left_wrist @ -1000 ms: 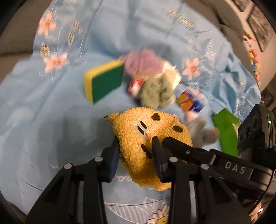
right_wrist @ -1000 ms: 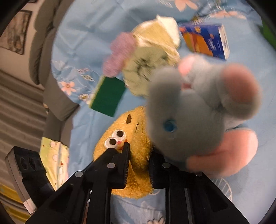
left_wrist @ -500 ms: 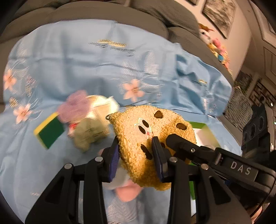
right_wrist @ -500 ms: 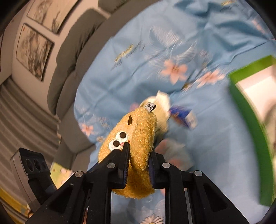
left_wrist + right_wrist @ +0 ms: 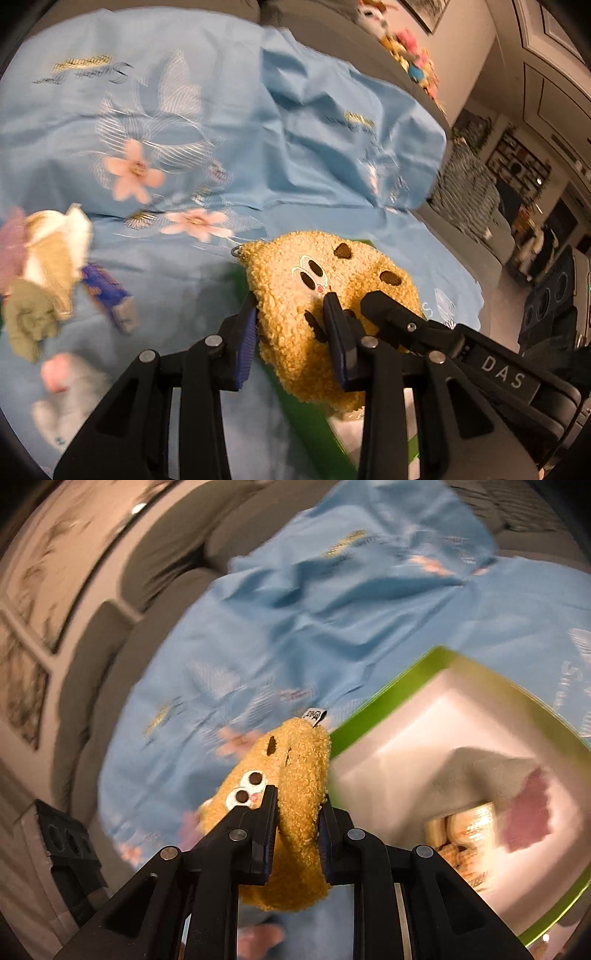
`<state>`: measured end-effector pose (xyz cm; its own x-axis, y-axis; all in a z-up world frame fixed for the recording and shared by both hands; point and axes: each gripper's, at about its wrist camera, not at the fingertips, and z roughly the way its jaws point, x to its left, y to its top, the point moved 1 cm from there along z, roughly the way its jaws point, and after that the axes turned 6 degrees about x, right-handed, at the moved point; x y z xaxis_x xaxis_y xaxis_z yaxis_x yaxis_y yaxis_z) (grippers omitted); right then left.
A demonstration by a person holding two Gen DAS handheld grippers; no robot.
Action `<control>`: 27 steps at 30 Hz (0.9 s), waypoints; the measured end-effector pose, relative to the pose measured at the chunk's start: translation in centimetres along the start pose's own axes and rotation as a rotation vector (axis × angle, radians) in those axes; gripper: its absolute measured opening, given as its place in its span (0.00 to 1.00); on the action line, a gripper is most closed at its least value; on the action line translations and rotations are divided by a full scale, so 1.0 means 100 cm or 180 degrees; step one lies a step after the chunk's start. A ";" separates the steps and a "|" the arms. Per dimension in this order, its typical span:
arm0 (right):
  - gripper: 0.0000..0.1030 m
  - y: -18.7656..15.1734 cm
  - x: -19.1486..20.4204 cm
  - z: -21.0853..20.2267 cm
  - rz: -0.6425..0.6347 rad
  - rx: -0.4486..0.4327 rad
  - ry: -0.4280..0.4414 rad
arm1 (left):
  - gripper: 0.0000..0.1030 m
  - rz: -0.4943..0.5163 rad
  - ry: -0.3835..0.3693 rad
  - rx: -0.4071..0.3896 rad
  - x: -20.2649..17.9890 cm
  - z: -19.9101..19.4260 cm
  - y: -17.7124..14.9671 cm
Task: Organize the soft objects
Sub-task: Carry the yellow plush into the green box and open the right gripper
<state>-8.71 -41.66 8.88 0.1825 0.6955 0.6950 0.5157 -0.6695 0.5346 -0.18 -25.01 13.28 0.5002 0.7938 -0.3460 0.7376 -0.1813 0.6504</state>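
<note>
Left wrist view: the left gripper (image 5: 291, 332) pinches the yellow plush toy (image 5: 325, 295) between nearly closed jaws. The right gripper (image 5: 295, 823), entering from 4 o'clock, clamps the same toy, its jaws almost shut. The toy hangs above the blue floral sheet (image 5: 258, 129). At 3 o'clock in the right wrist view lies a green-rimmed box (image 5: 388, 694) holding soft items.
</note>
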 end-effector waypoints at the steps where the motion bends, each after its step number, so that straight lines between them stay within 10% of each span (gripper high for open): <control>1: 0.22 0.004 -0.007 0.000 0.0050 -0.0025 -0.0091 | 0.31 0.0018 -0.0033 0.0049 -0.005 0.009 0.001; 17: 0.22 0.025 -0.070 0.004 0.0403 -0.0071 -0.1055 | 0.46 0.0114 -0.0175 0.0495 -0.035 0.077 -0.002; 23: 0.67 0.020 -0.056 -0.008 0.0266 -0.0241 -0.1128 | 0.69 0.0093 -0.0067 0.0169 -0.022 0.031 -0.005; 27: 0.72 0.014 -0.030 -0.012 0.0031 -0.0335 -0.0960 | 0.72 -0.0019 0.0063 0.0034 0.000 -0.006 -0.012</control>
<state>-9.55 -44.97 8.08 0.4349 0.7244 0.5349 0.4262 -0.6889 0.5863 -1.35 -24.46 12.97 0.4867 0.8063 -0.3362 0.7455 -0.1827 0.6410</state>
